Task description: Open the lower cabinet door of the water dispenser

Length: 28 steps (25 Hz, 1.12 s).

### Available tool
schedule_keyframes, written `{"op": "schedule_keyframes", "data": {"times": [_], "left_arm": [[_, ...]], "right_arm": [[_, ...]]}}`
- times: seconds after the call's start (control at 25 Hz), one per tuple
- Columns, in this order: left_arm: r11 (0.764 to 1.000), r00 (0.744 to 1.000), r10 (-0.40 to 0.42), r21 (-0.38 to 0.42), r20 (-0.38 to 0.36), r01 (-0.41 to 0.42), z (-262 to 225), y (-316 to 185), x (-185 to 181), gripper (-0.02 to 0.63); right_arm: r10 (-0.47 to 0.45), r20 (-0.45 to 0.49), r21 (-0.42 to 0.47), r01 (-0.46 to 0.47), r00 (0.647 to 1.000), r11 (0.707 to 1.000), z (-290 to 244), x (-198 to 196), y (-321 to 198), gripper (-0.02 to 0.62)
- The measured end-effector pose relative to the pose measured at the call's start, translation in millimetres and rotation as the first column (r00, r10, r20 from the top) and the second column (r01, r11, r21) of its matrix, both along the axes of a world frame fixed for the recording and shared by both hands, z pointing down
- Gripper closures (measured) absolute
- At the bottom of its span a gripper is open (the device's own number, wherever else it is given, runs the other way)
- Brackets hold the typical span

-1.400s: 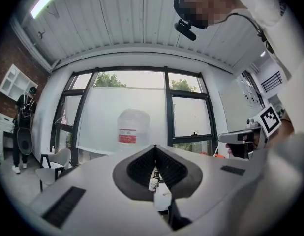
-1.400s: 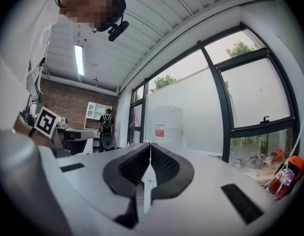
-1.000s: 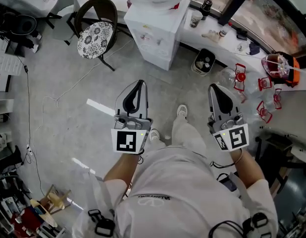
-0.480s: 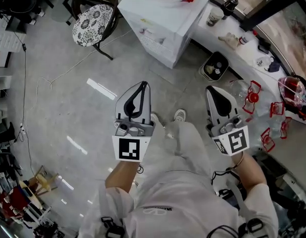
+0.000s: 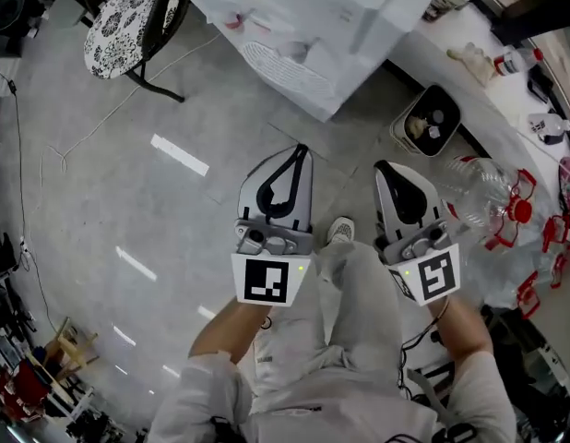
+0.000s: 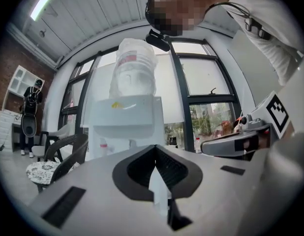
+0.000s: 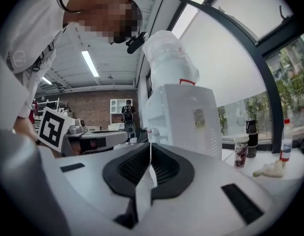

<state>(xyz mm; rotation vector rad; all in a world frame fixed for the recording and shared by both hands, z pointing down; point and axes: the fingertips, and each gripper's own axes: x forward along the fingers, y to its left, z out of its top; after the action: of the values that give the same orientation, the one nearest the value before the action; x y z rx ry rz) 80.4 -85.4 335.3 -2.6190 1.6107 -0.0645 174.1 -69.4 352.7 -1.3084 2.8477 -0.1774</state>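
A single chair (image 5: 128,17) with a flower-patterned cushion stands well off to the left of the left fingers, and one thin cable (image 5: 82,146) trails over the floor on that same side.

The left gripper (image 5: 299,149) is held level over the floor. Its two fingers are clenched tip to tip with nothing between them, as the left gripper view shows. Its marker cube (image 5: 269,281) sits at the wrist end.

The one water dispenser (image 5: 303,26), white and carrying one upturned bottle (image 6: 135,68), stands ahead of both pairs of fingertips, apart from them and touched by neither. In the left gripper view the dispenser fills the space straight beyond the closed tips. In the right gripper view it stands just beyond and slightly right of them. Its lower cabinet door is hidden behind the gripper bodies in both gripper views and cannot be made out from above.

The right gripper (image 5: 385,167) lies beside the left, so there are two grippers in all. Its fingers are also pressed together and empty, and a second marker cube (image 5: 431,275) sits behind them.

One black bin (image 5: 425,123) sits ahead and to the right of the right fingers, beside the dispenser. One large clear jug (image 5: 483,192) with a red cap lies just to their right. Three small containers (image 7: 251,128) stand on the counter (image 7: 289,181).
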Motion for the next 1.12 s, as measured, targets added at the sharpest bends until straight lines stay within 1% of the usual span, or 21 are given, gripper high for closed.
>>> {"op": "schedule_keyframes", "data": {"times": [0.2, 0.36, 0.56, 0.76, 0.8, 0.88, 0.96, 1.12], "left_arm": [[0.998, 0.998, 0.060, 0.010, 0.011, -0.060, 99.5, -26.4, 10.9, 0.600], [0.994, 0.994, 0.108, -0.012, 0.018, -0.108, 167.2, -35.3, 12.7, 0.600], [0.991, 0.991, 0.131, -0.021, 0.008, -0.131, 228.2, -47.5, 5.1, 0.600], [0.988, 0.988, 0.154, -0.018, 0.014, -0.154, 272.0, -57.1, 1.7, 0.600], [0.987, 0.987, 0.160, -0.016, 0.015, -0.159, 277.9, -59.0, 2.4, 0.600], [0.986, 0.986, 0.164, -0.009, 0.015, -0.164, 284.1, -63.1, 1.7, 0.600], [0.987, 0.987, 0.161, 0.006, 0.014, -0.161, 284.9, -66.0, -0.7, 0.600], [0.985, 0.985, 0.172, 0.020, 0.013, -0.173, 286.7, -66.4, 1.4, 0.600]], "right_arm": [[-0.010, 0.003, 0.014, 0.010, 1.000, 1.000, 103.9, -13.9, -24.7, 0.578], [-0.009, 0.003, 0.027, 0.009, 1.000, 1.000, 171.8, -19.5, -37.2, 0.578], [-0.024, -0.003, 0.001, 0.024, 1.000, 1.000, 246.3, -27.0, -51.9, 0.577], [-0.048, 0.023, -0.004, 0.048, 0.999, 0.999, 285.4, -38.1, -63.5, 0.574], [-0.050, 0.024, -0.002, 0.050, 0.998, 0.999, 291.2, -37.9, -65.2, 0.558], [-0.050, 0.020, 0.001, 0.050, 0.999, 0.999, 301.7, -35.6, -68.9, 0.485], [-0.051, 0.010, 0.006, 0.051, 0.999, 0.999, 311.3, -33.6, -72.3, 0.436], [-0.051, -0.019, 0.006, 0.051, 0.999, 0.999, 329.8, -32.4, -81.9, 0.387]]}}
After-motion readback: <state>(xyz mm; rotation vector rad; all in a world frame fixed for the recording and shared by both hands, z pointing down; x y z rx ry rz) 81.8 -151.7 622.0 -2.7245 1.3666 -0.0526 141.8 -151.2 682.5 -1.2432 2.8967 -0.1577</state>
